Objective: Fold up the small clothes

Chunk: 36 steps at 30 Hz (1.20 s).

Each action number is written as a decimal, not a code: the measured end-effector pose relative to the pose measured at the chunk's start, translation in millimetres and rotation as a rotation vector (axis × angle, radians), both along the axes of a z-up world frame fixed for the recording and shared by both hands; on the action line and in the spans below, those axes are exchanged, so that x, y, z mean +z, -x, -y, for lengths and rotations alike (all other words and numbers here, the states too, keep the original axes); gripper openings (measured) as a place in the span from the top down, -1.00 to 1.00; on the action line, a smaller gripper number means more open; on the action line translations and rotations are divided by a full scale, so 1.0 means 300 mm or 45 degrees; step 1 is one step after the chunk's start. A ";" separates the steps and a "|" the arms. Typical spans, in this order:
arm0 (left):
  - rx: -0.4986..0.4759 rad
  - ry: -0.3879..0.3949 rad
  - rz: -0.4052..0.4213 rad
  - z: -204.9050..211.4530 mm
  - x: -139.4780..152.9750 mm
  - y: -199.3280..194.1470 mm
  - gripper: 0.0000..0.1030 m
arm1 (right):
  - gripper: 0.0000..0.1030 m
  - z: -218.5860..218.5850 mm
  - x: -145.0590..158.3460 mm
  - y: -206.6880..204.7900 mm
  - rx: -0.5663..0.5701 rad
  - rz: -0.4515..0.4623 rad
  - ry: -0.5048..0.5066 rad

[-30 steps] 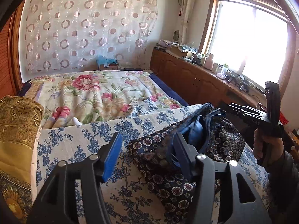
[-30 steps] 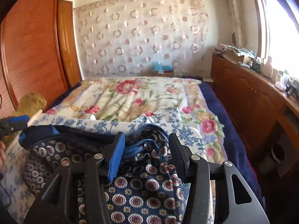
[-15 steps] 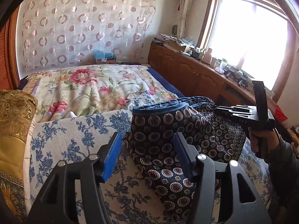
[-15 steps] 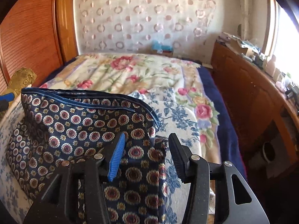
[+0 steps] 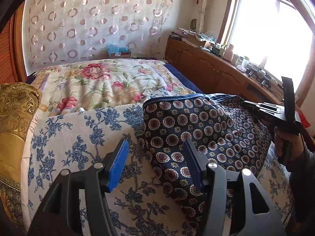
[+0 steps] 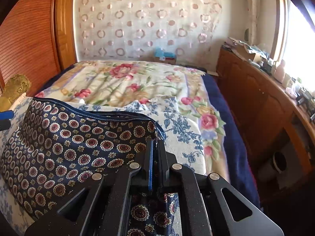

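A small navy garment with red-and-white medallion print (image 5: 200,129) lies spread on the blue-flowered sheet, its blue-trimmed waistband toward the far side. It also shows in the right wrist view (image 6: 74,147). My left gripper (image 5: 155,159) is open and empty, just above the garment's left edge. My right gripper (image 6: 155,143) is shut on the garment's right waistband corner; it also shows in the left wrist view (image 5: 254,106), held by a hand.
The blue-flowered sheet (image 5: 78,137) covers the near bed; a rose-print blanket (image 5: 102,82) lies beyond. A gold pillow (image 5: 15,114) sits at left. A wooden cabinet (image 6: 256,102) with clutter runs along the right under the window.
The bunched garment was opened out and laid flat on the sheet. My right gripper went from open to shut on its waistband corner. My left gripper stayed open.
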<state>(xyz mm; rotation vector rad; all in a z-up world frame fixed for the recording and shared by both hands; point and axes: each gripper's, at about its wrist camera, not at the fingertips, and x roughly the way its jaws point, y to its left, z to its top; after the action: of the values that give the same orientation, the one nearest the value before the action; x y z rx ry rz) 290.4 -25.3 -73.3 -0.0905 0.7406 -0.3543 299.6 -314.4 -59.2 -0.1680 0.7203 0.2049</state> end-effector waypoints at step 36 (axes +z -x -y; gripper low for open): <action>-0.046 0.041 -0.230 0.046 -0.101 -0.168 -0.08 | -0.16 0.035 -0.082 -0.025 0.044 -0.229 -0.075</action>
<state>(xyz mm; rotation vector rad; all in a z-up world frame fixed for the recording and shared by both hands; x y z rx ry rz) 340.9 -39.0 -103.5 -0.1410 0.9158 -0.3960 306.9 -324.8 -83.8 -0.1065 0.8891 0.2769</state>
